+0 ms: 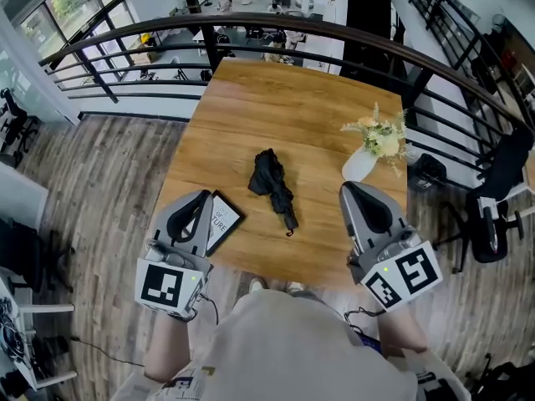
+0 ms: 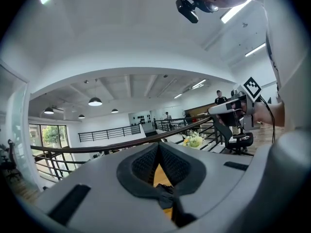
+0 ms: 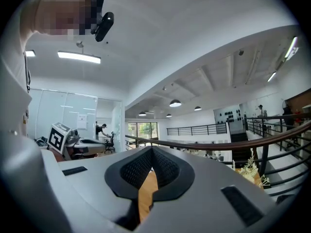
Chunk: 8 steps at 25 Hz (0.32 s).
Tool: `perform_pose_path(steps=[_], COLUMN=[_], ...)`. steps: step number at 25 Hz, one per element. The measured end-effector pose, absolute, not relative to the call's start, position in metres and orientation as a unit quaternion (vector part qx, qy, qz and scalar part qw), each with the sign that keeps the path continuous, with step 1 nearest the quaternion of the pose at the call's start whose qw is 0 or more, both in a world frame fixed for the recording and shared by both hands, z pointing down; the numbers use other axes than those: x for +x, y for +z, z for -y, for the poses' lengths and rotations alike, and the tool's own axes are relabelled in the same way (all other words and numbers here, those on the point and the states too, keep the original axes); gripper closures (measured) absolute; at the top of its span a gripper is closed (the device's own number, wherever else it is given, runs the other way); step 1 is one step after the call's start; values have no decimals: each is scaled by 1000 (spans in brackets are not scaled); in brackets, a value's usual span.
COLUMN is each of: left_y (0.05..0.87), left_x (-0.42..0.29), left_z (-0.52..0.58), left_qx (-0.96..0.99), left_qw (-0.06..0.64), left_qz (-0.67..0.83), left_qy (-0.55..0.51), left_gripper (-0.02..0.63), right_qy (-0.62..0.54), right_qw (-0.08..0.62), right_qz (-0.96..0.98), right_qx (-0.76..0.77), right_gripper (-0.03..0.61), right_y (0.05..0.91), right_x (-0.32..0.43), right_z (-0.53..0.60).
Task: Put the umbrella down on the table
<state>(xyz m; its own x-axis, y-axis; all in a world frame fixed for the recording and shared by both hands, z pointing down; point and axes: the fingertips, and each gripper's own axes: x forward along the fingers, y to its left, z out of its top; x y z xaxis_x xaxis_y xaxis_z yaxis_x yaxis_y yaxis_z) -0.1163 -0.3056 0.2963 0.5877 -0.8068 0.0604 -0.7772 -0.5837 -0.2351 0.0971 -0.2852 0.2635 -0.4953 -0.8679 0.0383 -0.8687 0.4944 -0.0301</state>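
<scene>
A folded black umbrella (image 1: 273,186) lies on the wooden table (image 1: 276,107), near its middle, with the hooked handle end pointing toward me. My left gripper (image 1: 201,197) hovers at the table's front left corner, jaws shut and empty. My right gripper (image 1: 348,190) hovers at the front right, to the right of the umbrella, also shut with nothing in it. In the left gripper view the pads (image 2: 146,165) meet at their tips, and a bit of the umbrella (image 2: 165,190) shows through the gap below them. In the right gripper view only bare wood shows between the pads (image 3: 167,168).
A dark framed card (image 1: 222,219) lies flat by the left gripper. A white vase of pale flowers (image 1: 373,144) stands at the table's right edge. A curved dark railing (image 1: 276,25) runs behind the table. An office chair (image 1: 493,207) stands on the floor at right.
</scene>
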Motion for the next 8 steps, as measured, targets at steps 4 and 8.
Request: perform_pose_path(steps=[4, 8], left_y=[294, 293], left_x=[-117, -121], left_z=[303, 304], left_qx=[-890, -890], left_qw=[82, 70], left_qz=[-443, -445], left_qy=[-71, -66], left_gripper=[597, 597], right_qy=[19, 15], right_qw=[9, 6], right_qz=[863, 862], right_qx=[505, 507], right_gripper=[552, 552], right_y=[261, 254], right_x=[97, 95], right_z=[284, 283])
